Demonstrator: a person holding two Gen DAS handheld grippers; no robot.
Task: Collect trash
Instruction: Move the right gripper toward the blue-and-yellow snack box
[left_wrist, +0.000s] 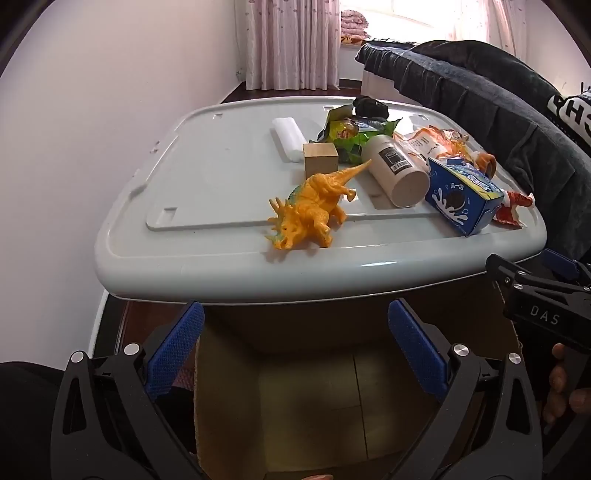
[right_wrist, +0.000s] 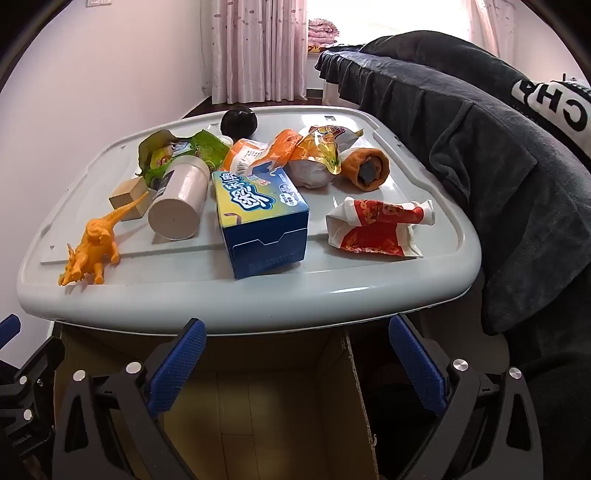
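Observation:
A grey plastic lid (left_wrist: 221, 177) (right_wrist: 388, 288) serves as a table and carries trash and toys. On it lie a blue carton (right_wrist: 262, 218) (left_wrist: 461, 199), a red and white wrapper (right_wrist: 376, 225), orange and yellow wrappers (right_wrist: 295, 155), a green wrapper (right_wrist: 173, 151) (left_wrist: 351, 136), a white bottle on its side (right_wrist: 181, 203) (left_wrist: 399, 170) and an orange roll (right_wrist: 365, 168). My left gripper (left_wrist: 295, 350) is open and empty, below the lid's near edge over an open cardboard box (left_wrist: 314, 406). My right gripper (right_wrist: 297, 362) is open and empty over the same box (right_wrist: 266, 406).
An orange toy dinosaur (left_wrist: 310, 210) (right_wrist: 92, 247), a wooden block (left_wrist: 320, 158) (right_wrist: 129, 195), a white foam piece (left_wrist: 288, 136) and a black ball (right_wrist: 238, 120) also sit on the lid. A dark blanket-covered sofa (right_wrist: 480, 147) runs along the right. A wall stands at the left.

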